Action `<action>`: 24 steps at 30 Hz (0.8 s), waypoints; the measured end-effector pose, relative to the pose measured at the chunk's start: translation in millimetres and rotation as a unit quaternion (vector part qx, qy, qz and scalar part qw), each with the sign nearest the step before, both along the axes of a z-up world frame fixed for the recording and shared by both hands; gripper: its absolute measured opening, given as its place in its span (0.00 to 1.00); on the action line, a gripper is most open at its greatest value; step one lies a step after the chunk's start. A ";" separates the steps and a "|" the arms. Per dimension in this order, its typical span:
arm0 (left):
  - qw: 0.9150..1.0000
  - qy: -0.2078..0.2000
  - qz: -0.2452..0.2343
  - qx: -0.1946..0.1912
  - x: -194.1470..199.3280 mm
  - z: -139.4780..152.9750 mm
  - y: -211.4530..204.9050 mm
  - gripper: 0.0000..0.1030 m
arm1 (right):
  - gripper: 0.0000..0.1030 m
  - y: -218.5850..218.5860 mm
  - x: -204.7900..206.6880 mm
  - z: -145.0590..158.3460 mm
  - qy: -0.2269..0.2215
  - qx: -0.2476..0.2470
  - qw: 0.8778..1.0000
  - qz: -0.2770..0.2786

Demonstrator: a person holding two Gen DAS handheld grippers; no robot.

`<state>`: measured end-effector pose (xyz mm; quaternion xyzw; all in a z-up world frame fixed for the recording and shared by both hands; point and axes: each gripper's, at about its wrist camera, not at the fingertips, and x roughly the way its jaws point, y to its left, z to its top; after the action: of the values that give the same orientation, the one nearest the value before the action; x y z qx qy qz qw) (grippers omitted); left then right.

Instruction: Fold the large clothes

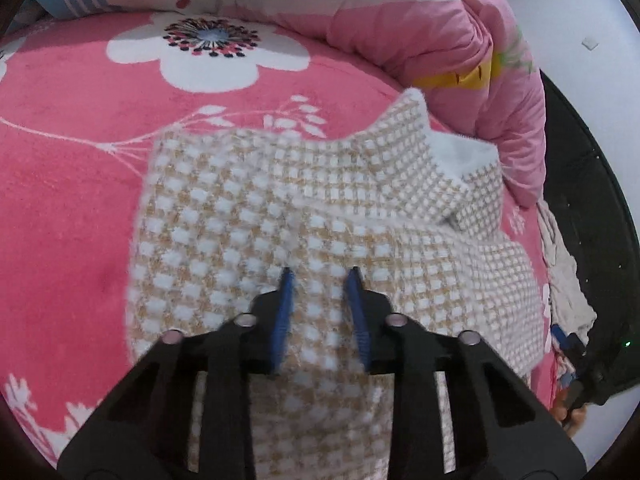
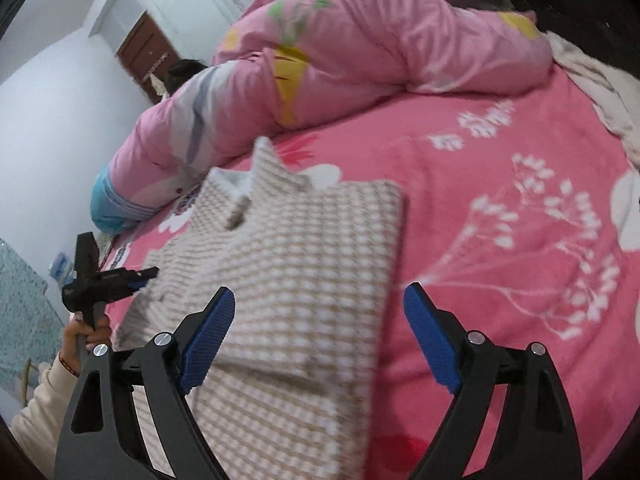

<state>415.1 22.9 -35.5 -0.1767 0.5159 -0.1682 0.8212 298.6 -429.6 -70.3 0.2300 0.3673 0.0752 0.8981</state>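
Checked jacket (image 1: pixel 240 208) lies part-folded on the pink bedspread (image 1: pixel 80 160). Long axis runs 6 to 12 o'clock, collar at 12.

Left gripper (image 1: pixel 320 276): jaws nearly together over the cloth; can't tell if it's pinching any.

Right gripper (image 2: pixel 320 290): jaws wide, straddling the 3 o'clock edge.

Advice: grab both hem corners evenly and fold towards the collar.

Fuzzy checked knit garment (image 1: pixel 304 216), plush bedspread (image 1: pixel 72 168)

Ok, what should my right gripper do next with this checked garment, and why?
Probably ease the right gripper down and close on the side edge of the checked garment. Its jaws stand wide open with that edge between them, and the garment lies only partly folded on the pink bedspread.
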 end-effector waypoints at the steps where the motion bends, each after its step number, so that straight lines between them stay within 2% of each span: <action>1: 1.000 -0.010 -0.006 0.003 -2.0 3.0 -1.2 0.07 | 0.82 -4.0 0.6 -5.3 0.004 0.002 1.000 -0.003; 3: 0.999 -0.039 -0.013 0.005 -7.3 18.4 -3.0 0.07 | 0.82 -7.1 2.9 -11.0 0.009 0.006 1.000 -0.010; 6: 0.991 -0.128 -0.031 -0.011 -31.7 64.7 4.5 0.07 | 0.82 -9.4 6.1 -13.4 0.009 0.008 1.000 -0.014; 7: 0.989 -0.146 -0.029 -0.009 -38.4 73.5 9.7 0.07 | 0.82 -8.8 7.4 -13.1 0.008 0.004 1.000 -0.013; 9: 0.988 -0.154 -0.015 0.008 -42.3 76.1 17.9 0.07 | 0.82 -7.6 11.4 -13.8 0.011 -0.003 1.000 -0.010; 12: 0.988 -0.134 -0.003 0.073 -38.9 45.1 25.9 0.07 | 0.82 -2.7 19.5 -20.5 0.025 -0.009 1.000 -0.008; 14: 0.992 -0.108 0.001 0.068 -38.5 21.2 33.1 0.07 | 0.82 2.6 25.5 -25.5 0.033 -0.010 0.999 -0.006; 15: 0.992 -0.109 0.004 0.062 -41.7 15.8 35.3 0.07 | 0.82 5.2 27.7 -26.6 0.034 -0.012 0.999 -0.005; 18: 0.990 -0.123 0.003 0.070 -45.8 13.5 33.0 0.07 | 0.82 12.0 34.3 -27.8 0.040 -0.026 0.999 -0.003; 20: 0.989 -0.121 -0.001 0.084 -45.2 11.8 32.3 0.13 | 0.82 15.3 39.2 -27.8 0.046 -0.048 0.998 -0.008; 21: 0.990 -0.121 0.006 0.077 -45.7 14.7 37.3 0.16 | 0.82 16.3 39.6 -25.1 0.045 -0.060 0.997 -0.014; 23: 0.986 -0.147 0.031 0.072 -53.5 27.5 48.0 0.15 | 0.82 19.4 33.7 -12.3 0.027 -0.080 0.996 -0.026; 24: 0.982 -0.171 0.040 0.070 -60.3 37.5 52.3 0.14 | 0.82 26.0 26.7 1.1 0.000 -0.098 0.995 -0.024</action>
<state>354.8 75.2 2.1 -0.1077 0.3711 -0.1263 0.9136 325.3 -403.6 -69.2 0.1500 0.3672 0.0174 0.9178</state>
